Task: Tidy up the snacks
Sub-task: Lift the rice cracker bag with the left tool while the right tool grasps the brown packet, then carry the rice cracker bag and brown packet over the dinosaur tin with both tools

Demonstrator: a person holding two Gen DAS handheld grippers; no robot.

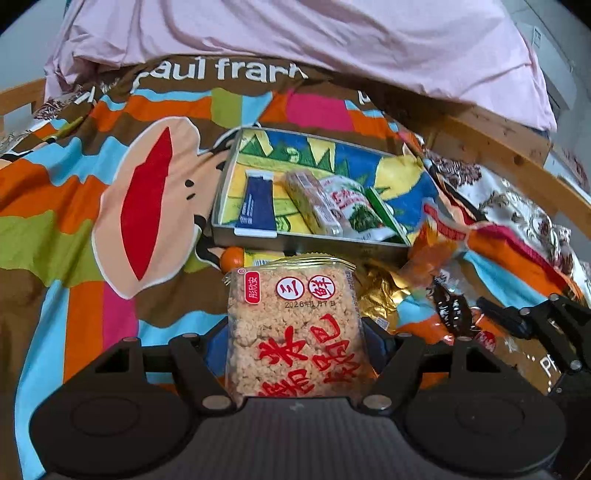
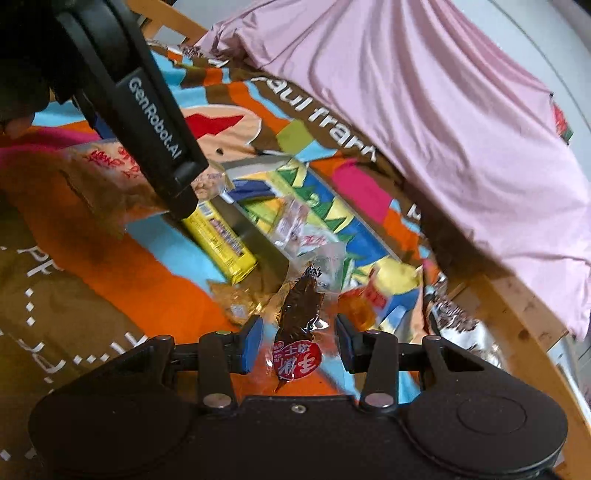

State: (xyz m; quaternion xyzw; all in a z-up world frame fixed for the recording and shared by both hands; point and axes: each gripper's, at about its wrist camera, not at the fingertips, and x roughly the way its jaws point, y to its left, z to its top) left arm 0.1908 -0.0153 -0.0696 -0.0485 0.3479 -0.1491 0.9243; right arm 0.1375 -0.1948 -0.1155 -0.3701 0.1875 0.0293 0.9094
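Note:
My left gripper point(image 1: 295, 339) is shut on a clear pack of crispy rice snack point(image 1: 293, 325) with red characters, held above the bedspread just short of the metal tray point(image 1: 221, 206). The tray holds a blue packet point(image 1: 256, 201), a long clear pack point(image 1: 314, 203) and a green-and-white pack point(image 1: 354, 206). My right gripper point(image 2: 299, 343) is open, its blue pads on either side of a dark brown snack pack point(image 2: 299, 314) with a red label, lying on the bedspread. The left gripper's body point(image 2: 155, 122) crosses the upper left of the right wrist view.
Loose snacks lie near the tray: a yellow box point(image 2: 225, 240), orange packs point(image 1: 432, 254), a gold wrapper point(image 1: 380, 295), a small orange fruit point(image 1: 232, 257). A pink quilt point(image 1: 295, 33) lies behind. A wooden bed rail point(image 1: 498, 147) runs on the right.

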